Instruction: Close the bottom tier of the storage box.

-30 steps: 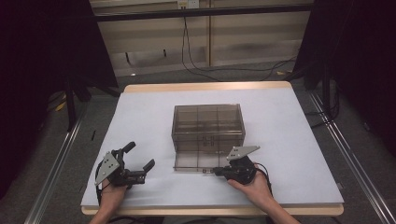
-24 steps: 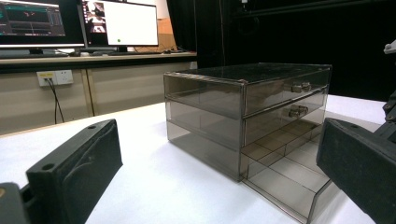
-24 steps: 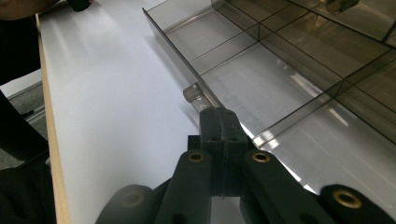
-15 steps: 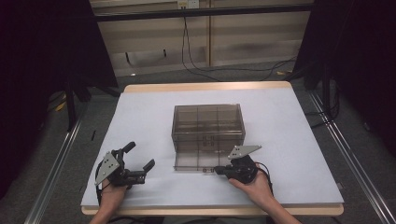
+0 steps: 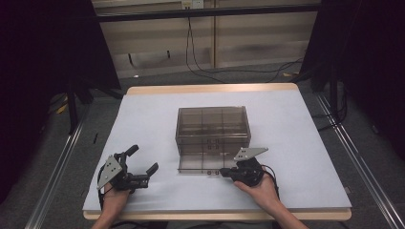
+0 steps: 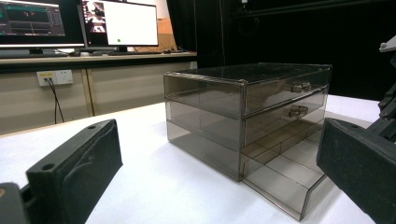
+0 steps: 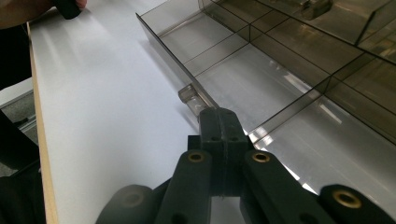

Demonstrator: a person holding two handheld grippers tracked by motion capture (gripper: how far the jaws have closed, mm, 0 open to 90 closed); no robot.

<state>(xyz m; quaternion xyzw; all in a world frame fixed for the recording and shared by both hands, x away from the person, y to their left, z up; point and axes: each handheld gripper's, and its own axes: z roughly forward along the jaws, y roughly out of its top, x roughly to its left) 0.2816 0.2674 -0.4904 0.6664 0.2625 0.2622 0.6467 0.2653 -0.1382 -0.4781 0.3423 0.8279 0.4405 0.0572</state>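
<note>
the right gripper (image 5: 228, 173) has its jaws closed together on a small handle (image 7: 190, 94) of the bottom drawer (image 5: 200, 164). compared with a second ago, the drawer has slid a little further out of the smoky plastic drawer cabinet (image 5: 212, 128) just ahead of this gripper, so an opening pull seems to be under way, with the drawer's empty compartments now exposed. the left gripper (image 5: 141, 168) rests on the white table (image 5: 296, 143) well off to the side, jaws spread wide, holding nothing.
</note>
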